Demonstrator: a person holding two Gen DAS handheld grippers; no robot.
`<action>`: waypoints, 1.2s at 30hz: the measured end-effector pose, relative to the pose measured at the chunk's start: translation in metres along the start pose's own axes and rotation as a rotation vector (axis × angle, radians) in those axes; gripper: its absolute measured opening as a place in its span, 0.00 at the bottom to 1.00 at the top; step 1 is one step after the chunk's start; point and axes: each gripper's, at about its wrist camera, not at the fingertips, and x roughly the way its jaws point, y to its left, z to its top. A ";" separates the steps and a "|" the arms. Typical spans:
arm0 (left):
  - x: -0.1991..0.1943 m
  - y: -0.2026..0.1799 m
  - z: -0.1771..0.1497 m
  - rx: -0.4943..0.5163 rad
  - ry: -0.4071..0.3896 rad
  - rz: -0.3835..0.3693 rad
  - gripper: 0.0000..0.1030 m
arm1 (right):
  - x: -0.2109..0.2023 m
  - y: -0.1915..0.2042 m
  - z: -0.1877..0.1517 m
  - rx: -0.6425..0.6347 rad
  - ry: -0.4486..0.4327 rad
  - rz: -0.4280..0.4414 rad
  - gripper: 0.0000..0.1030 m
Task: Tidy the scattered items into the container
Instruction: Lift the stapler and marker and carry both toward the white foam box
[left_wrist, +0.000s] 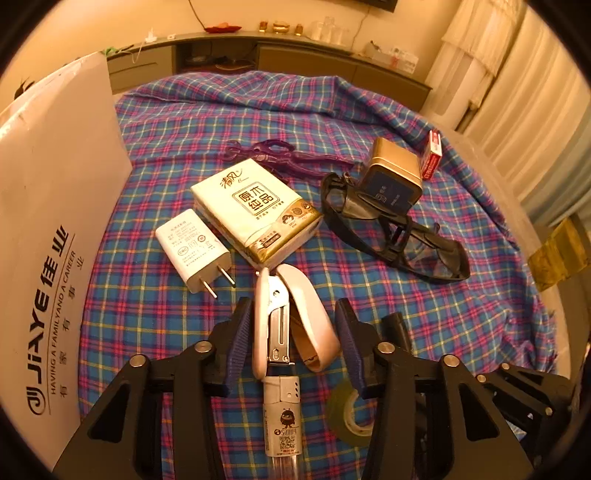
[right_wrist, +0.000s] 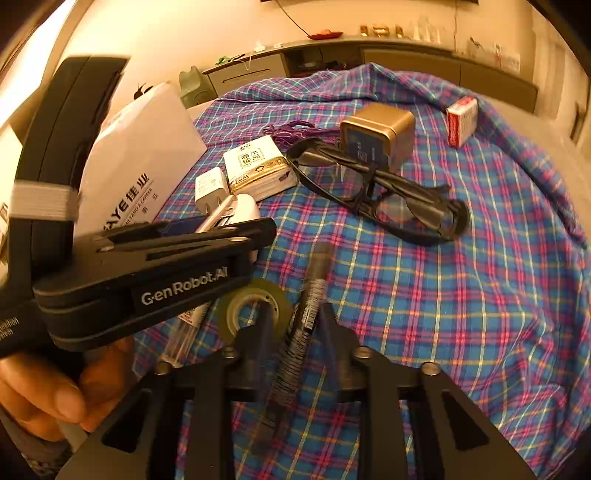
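Nearest the right gripper (right_wrist: 293, 325) is a dark marker-like pen (right_wrist: 306, 314) sitting between its fingers. The jaws look nearly closed around it, but the frame is smeared with motion blur, so I honestly cannot tell if it's clamped yet or just straddling. It comes in low and points forward along the pen, which seems a sensible line for a long, thin thing.

Just left of that is a roll of tape (right_wrist: 255, 304), flat on the plaid cloth (right_wrist: 461, 295). A clear lighter (left_wrist: 282, 432) lies under the left gripper (left_wrist: 293, 332), whose jaws are spread wide on either side of a pale pink stapler (left_wrist: 291, 321). The blue pads (left_wrist: 240, 332) sit beside it without pinching, so it's released, and I'd guess it's lining up a grab across the stapler's width. In the right view, the person's hand (right_wrist: 40, 395) grips that tool's handle from below, holding it roughly level.

Further out:
- a white charger plug (left_wrist: 194, 251)
- a tissue pack (left_wrist: 255, 210)
- black glasses (left_wrist: 391, 229) leaning against a gold tin (left_wrist: 393, 173)
- purple scissors (left_wrist: 266, 153)
- a red and white little box (left_wrist: 433, 155)

The white box (left_wrist: 55, 221), presumably the container, stands along the left edge, close to the stapler, so it's a short carry.
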 end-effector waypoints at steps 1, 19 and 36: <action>-0.001 0.001 0.000 -0.003 0.003 -0.012 0.44 | 0.000 -0.001 -0.001 0.008 0.000 0.006 0.22; -0.055 0.015 0.002 -0.017 -0.086 -0.059 0.44 | -0.029 -0.002 0.000 0.052 -0.045 0.034 0.14; -0.126 0.022 -0.006 0.019 -0.224 -0.045 0.44 | -0.061 0.038 0.008 -0.008 -0.112 -0.003 0.14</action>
